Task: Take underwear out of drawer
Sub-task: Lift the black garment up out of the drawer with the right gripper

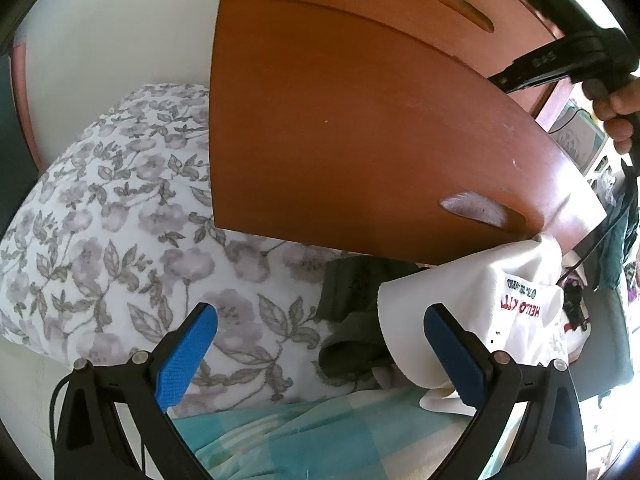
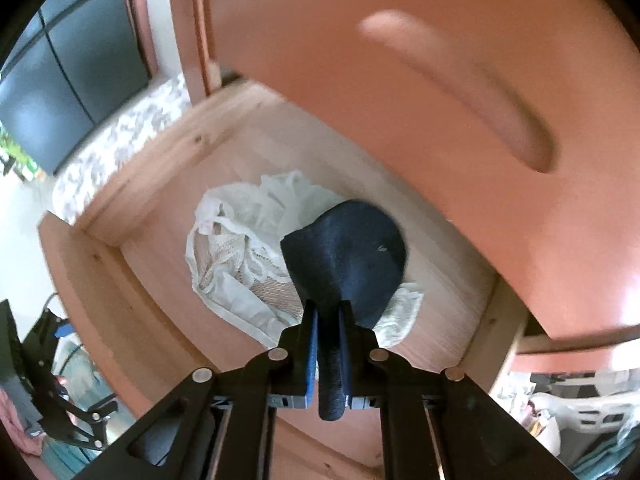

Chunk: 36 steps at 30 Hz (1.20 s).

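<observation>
In the right wrist view, at the lower centre of the frame, the right gripper (image 2: 328, 316) is seen pressed together on a dark blue piece of underwear (image 2: 352, 256); the cloth is pinched between the blue pads, one fold hanging down between the fingers toward the bottom edge and the rest bulging out beyond the tips. Just behind it, in the middle of the frame, a heap of white lace underwear (image 2: 240, 248) is seen lying on the pale wooden floor of the open drawer (image 2: 132, 168). The upper right of the frame is filled by a reddish-brown drawer front with a recessed handle (image 2: 472, 92), blurred. At the far left edge the other gripper is glimpsed, too small for its state to be told from there.

In the left wrist view, the left gripper (image 1: 320, 344) is shown at the bottom with its blue pads spread wide and nothing between them. Below it a turquoise checked cloth (image 1: 312, 432) is spread, and beyond the pads a floral pillow (image 1: 120, 216), a dark green garment (image 1: 356, 320) and a white printed garment (image 1: 480, 308) are seen. Farther off, a brown drawer front (image 1: 360, 128) occupies the centre, and at the upper right edge a hand (image 1: 620, 116) is seen around a black handle.
</observation>
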Each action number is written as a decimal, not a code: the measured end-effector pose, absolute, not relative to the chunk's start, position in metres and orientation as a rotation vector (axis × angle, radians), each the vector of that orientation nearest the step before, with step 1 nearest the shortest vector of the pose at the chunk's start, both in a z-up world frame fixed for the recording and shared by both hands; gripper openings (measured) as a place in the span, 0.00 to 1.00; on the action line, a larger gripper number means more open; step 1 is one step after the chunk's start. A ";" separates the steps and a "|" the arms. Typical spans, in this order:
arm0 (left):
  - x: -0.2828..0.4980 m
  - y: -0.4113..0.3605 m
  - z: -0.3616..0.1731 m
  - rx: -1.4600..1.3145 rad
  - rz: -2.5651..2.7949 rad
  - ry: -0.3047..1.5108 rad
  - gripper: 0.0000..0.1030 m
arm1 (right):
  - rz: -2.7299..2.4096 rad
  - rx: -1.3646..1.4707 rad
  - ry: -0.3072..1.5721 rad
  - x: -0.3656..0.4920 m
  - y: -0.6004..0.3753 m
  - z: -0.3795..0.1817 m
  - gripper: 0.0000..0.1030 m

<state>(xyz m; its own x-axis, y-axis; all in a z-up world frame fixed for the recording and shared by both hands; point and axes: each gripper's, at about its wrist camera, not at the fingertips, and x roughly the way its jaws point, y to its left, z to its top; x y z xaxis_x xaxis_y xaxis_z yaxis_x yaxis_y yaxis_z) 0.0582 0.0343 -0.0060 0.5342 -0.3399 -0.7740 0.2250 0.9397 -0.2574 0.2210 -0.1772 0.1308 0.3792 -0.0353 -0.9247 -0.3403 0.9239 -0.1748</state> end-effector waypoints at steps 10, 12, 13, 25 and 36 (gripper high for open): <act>0.050 0.026 0.004 -0.095 -0.335 0.961 1.00 | 0.212 -0.231 1.034 0.174 -0.196 0.182 0.09; 0.049 0.026 0.005 -0.093 -0.331 0.965 1.00 | 0.222 -0.199 1.009 0.169 -0.197 0.187 0.09; 0.048 0.025 0.007 -0.089 -0.326 0.966 1.00 | 0.225 -0.183 0.997 0.165 -0.199 0.189 0.09; 0.028 0.011 0.028 -0.013 -0.301 0.951 1.00 | 0.259 0.007 0.879 0.121 -0.225 0.204 0.09; 0.013 0.000 0.042 0.033 -0.298 0.911 1.00 | 0.258 0.102 0.816 0.097 -0.246 0.218 0.09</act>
<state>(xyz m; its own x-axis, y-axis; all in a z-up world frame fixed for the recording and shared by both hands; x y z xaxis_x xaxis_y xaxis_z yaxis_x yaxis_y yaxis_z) 0.0134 0.0001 0.0425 0.5747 -0.2404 -0.7823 0.2685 0.9584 -0.0973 0.0974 -0.2460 0.2182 0.6558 0.2665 -0.7064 -0.1880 0.9638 0.1891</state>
